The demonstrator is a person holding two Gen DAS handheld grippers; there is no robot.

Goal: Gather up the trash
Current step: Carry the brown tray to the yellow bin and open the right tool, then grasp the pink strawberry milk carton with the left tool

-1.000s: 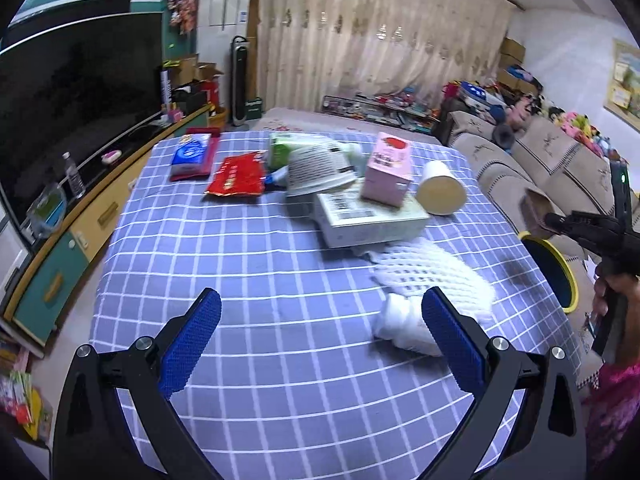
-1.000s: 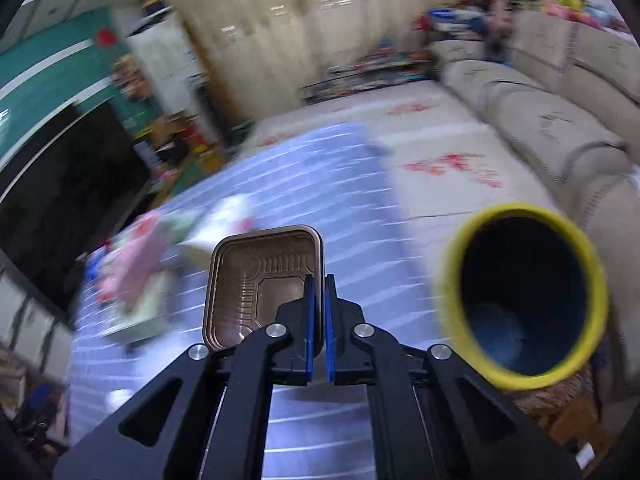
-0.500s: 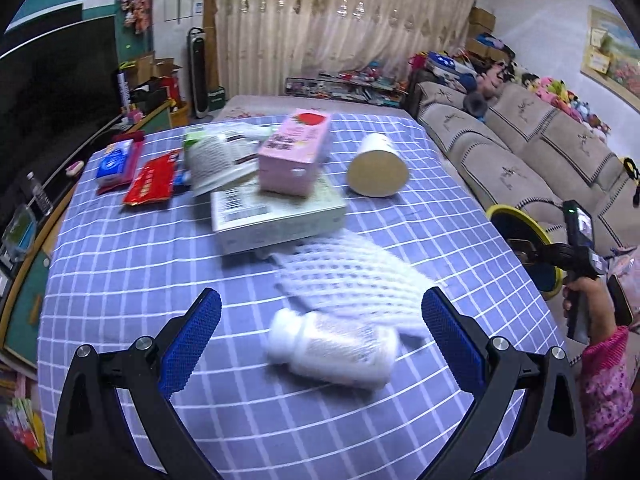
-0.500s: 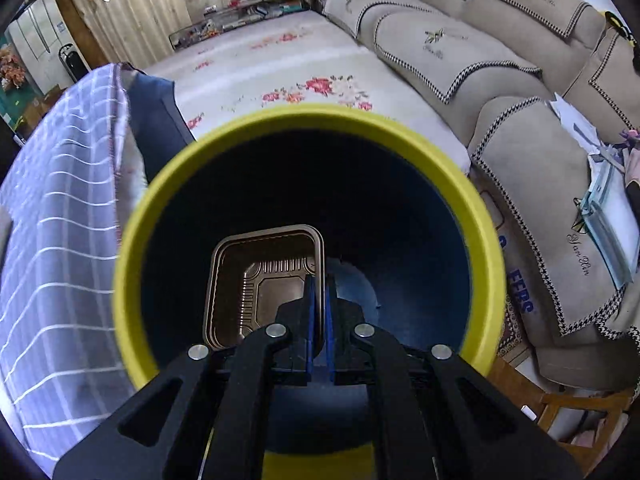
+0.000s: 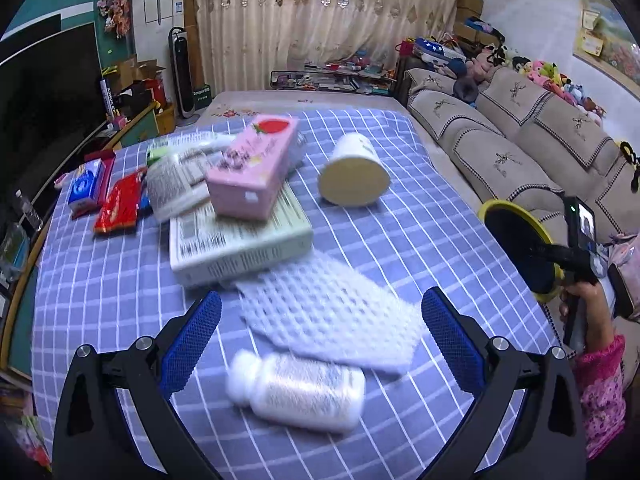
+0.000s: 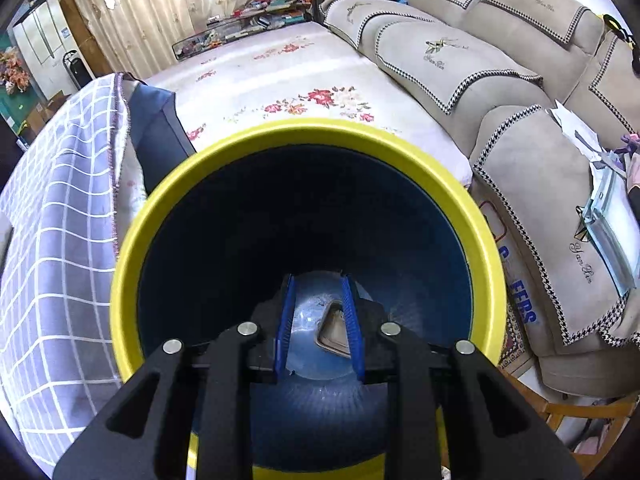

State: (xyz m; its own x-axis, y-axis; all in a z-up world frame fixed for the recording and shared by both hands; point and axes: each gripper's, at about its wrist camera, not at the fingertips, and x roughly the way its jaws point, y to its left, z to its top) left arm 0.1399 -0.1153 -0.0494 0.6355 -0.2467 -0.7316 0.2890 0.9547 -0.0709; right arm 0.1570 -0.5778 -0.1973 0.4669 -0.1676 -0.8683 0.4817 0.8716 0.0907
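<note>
The tray lies at the bottom of the bin, mostly hidden behind the right tongs; only one brown corner shows between the two blue pads. Those tongs hang over the bin's mouth, opening, with nothing pressed between the pads. The bin holds that one tray; the rest of its dark inside is hard to read. From the left wrist view the bin is cut by the worktop edge at the far right, and the person's hand there grips the right tool's handle.

The left tongs stand wide open above the near worktop, gripping nothing. Between the pads lie one white bottle on its side, blurred, and one sheet of white foam net just beyond it, its near edge overlapping the bottle. Farther off: one flat white box, one pink carton on top of it, one tipped cup to the right, one red packet and one blue packet at the far left. A crumpled wrapper beside the carton is too smeared to name.
</note>
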